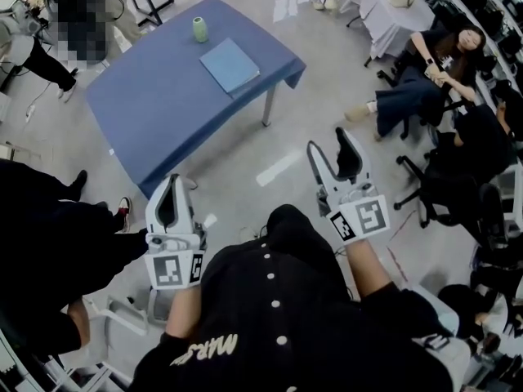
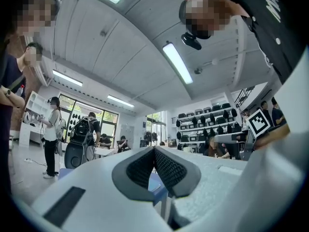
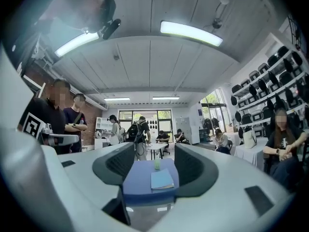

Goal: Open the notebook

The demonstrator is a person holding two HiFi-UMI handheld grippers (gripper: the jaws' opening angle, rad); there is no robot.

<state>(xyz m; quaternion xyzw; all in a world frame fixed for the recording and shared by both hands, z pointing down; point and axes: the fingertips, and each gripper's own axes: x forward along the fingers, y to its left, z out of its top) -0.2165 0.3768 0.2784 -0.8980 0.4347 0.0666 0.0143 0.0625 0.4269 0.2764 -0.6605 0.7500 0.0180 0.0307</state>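
A closed light-blue notebook (image 1: 230,65) lies flat on a table with a blue cloth (image 1: 155,113), some way ahead of me. A small green cup (image 1: 199,29) stands on the table beyond it. Both grippers hang in the air above the floor, well short of the table. My left gripper (image 1: 171,184) is shut with nothing between its pads, which meet in the left gripper view (image 2: 154,151). My right gripper (image 1: 328,142) is open and empty. The right gripper view frames the notebook (image 3: 161,179), the cup (image 3: 157,164) and the table (image 3: 137,185) far off between the jaws of the right gripper (image 3: 154,154).
Seated people on office chairs (image 1: 425,76) fill the right side. A person in dark clothes (image 1: 49,227) stands close at my left. A white-covered table (image 1: 384,11) stands at the back right. Grey floor (image 1: 270,166) lies between me and the blue table.
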